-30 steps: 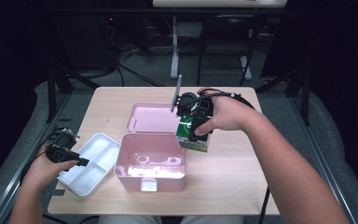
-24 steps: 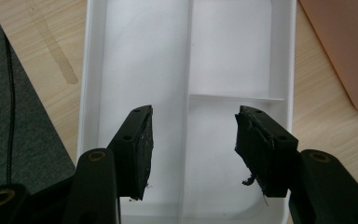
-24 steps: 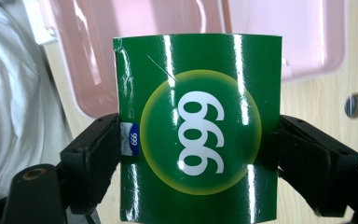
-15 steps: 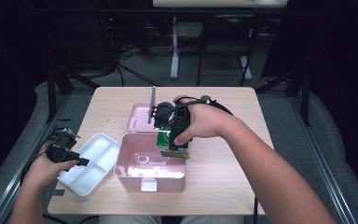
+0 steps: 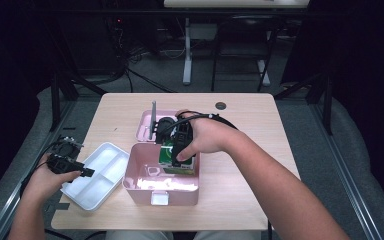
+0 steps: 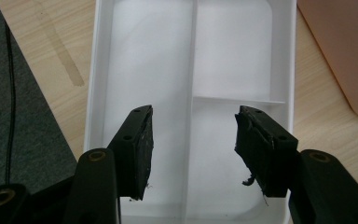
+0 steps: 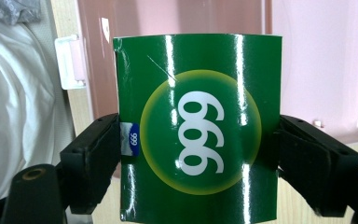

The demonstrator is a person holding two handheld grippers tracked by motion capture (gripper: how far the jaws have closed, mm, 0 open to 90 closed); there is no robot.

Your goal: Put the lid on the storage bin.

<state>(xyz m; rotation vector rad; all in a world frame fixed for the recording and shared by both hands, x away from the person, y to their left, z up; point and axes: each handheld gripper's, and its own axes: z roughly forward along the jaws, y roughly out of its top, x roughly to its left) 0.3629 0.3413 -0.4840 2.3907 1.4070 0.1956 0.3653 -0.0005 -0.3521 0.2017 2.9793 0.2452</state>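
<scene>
So, working left to right: my left gripper (image 5: 83,172) is parked over the white plastic divided tray (image 5: 111,151) at the bench's (image 5: 260,195) left edge, fingers (image 6: 137,149) spread wide with nothing between them. Looking along that gripper, the tray's compartments look empty and there's a sliver of pink at the far right. Not much can go wrong there, unless I nudge the tray off the edge, since it already sits close to the corner.

The middle is where the risk is. The open pink plastic storage box (image 5: 162,187) sits in front of me with its lid (image 5: 145,131) folded back behind it. My right gripper (image 5: 172,150) is pinching a glossy green cardboard carton with a white "999" logo (image 7: 200,135) from both sides, right over the box's back right corner.

Judging from this, the carton could catch on the box wall or the hinge side as it goes down, and the shiny card might slip or buckle under the squeeze. Dropping it too early could leave it propped on the rim.

The carton's long axis runs straight away from my fingers, along the line of the gripper, with the logo face towards that gripper's camera, digits reading sideways.
</scene>
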